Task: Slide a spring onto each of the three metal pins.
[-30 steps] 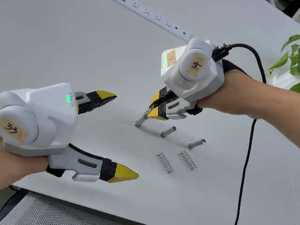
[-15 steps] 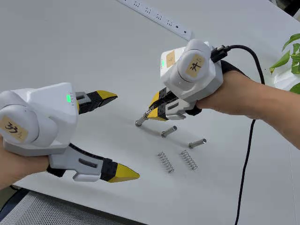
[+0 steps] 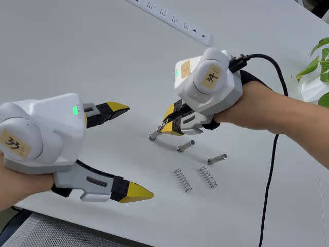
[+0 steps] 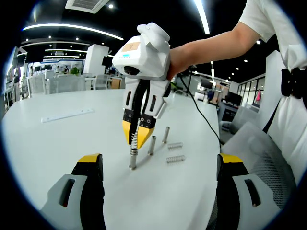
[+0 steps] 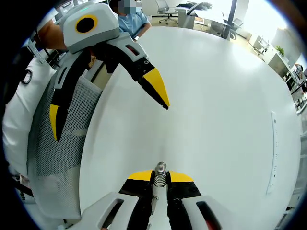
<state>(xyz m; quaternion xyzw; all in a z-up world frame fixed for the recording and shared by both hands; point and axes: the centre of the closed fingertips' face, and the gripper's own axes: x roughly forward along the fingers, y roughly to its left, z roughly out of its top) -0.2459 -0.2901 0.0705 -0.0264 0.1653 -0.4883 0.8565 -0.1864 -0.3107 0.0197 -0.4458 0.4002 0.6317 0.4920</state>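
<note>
Between the jaws of the right hand-held gripper (image 3: 167, 126), which are clamped on it, the first spring (image 4: 136, 139) is held with its free end pointed down. That end is brought to the top of the first pin (image 4: 133, 160), which stands upright on the white surface (image 3: 103, 62) directly below the jaw tips. Whether any coils have passed over the pin's tip cannot be told. Beyond that pin, off to one side of the clamped jaws, the second pin (image 4: 152, 145) and the third pin (image 4: 166, 134) are seen standing bare in a row. One loose spring (image 4: 175, 145) and another loose spring (image 4: 175, 158) are laid flat on the surface just beside them, apart from both hand-held grippers. No pin is seen fully sleeved, so the task is judged to be at the first of its three fittings, with two springs not yet picked up. Facing the right one, well apart from the pins, the left hand-held gripper (image 3: 131, 149) is held above the surface with its jaws spread wide and nothing between them.
</note>
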